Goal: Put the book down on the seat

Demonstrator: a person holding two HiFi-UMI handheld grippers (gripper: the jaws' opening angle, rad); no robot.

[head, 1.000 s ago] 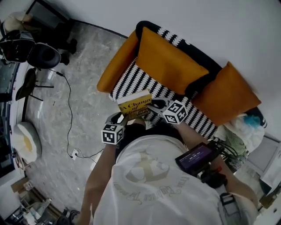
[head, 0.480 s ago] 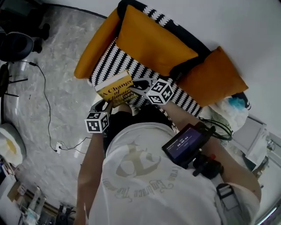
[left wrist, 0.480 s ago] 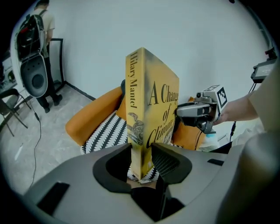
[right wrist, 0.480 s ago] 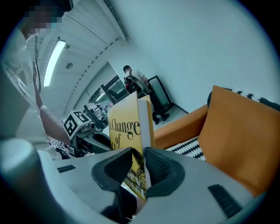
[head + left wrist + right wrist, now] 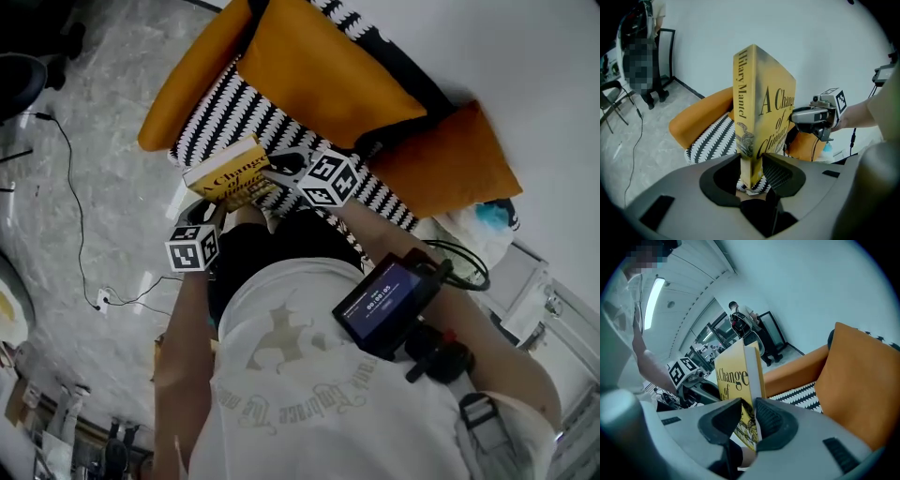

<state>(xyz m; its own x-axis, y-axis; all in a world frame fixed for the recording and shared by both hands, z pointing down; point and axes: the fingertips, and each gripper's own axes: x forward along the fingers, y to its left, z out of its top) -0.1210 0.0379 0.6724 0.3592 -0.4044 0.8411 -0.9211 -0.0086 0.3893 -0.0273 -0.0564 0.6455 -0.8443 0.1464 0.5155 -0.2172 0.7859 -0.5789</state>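
Observation:
A yellow hardback book [image 5: 230, 173] hangs over the front edge of the black-and-white patterned seat [image 5: 225, 112], held from two sides. My left gripper [image 5: 217, 208] is shut on its lower edge near the spine; in the left gripper view the book [image 5: 761, 112] stands upright between the pads of this gripper [image 5: 751, 176]. My right gripper [image 5: 277, 169] is shut on the opposite edge. The right gripper view shows the book's cover and page block [image 5: 738, 376] pinched by that gripper [image 5: 747, 420]. The seat [image 5: 715, 138] lies below and beyond the book.
Two orange cushions [image 5: 319, 75] [image 5: 445, 164] lean on the backrest, and an orange armrest [image 5: 183, 80] bounds the seat's left side. A white bag [image 5: 478, 225] sits right of the sofa. A cable [image 5: 80, 216] runs over the marble floor. A person [image 5: 644, 65] stands far off.
In the head view the book, both grippers and the sofa have all slid up and left together. Both grips look the same, and the book stays at the seat's front edge.

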